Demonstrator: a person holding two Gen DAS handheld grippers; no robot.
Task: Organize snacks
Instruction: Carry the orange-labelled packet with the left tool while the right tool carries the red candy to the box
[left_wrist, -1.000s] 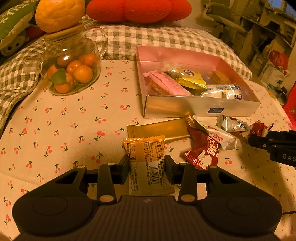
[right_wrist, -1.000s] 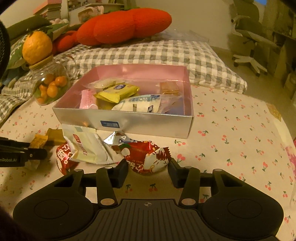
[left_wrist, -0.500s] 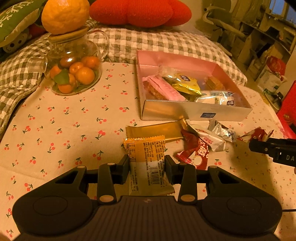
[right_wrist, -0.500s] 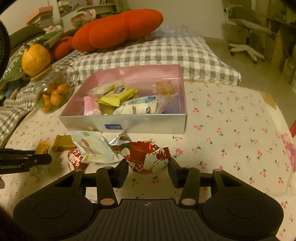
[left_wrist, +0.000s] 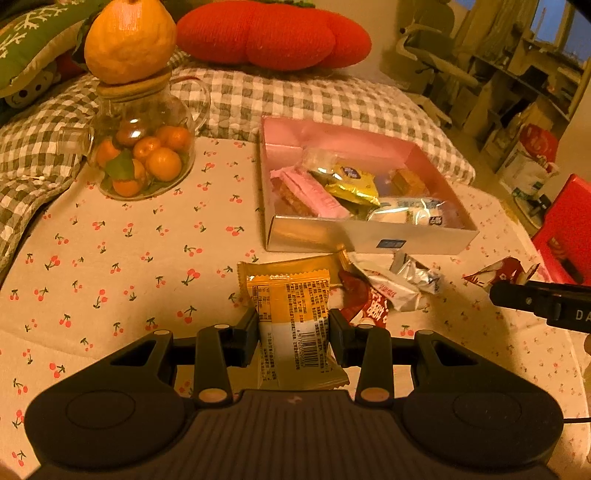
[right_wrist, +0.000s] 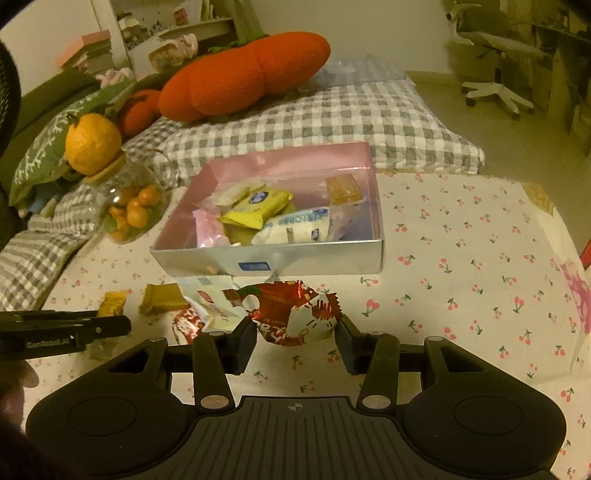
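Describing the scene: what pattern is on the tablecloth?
Small red cherries on cream tablecloth, clearest in the left wrist view.

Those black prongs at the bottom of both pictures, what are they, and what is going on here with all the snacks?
They are hand-held grippers, not a robot: a person holds one in each hand, and each carries a wide-angle camera looking forward along its two fingers. So one picture is the left gripper's view, the other the right's.

The left gripper is shut on a yellow snack packet with a barcode. The right gripper is shut on a red snack packet. Each gripper also shows from the side in the other's picture.

On the cherry-print cloth sits an open pink box already holding several snacks. In front of it lie loose ones: a gold bar, a white packet, a silver wrapper. To the left stands a glass jar of small oranges with a large citrus fruit on its lid.
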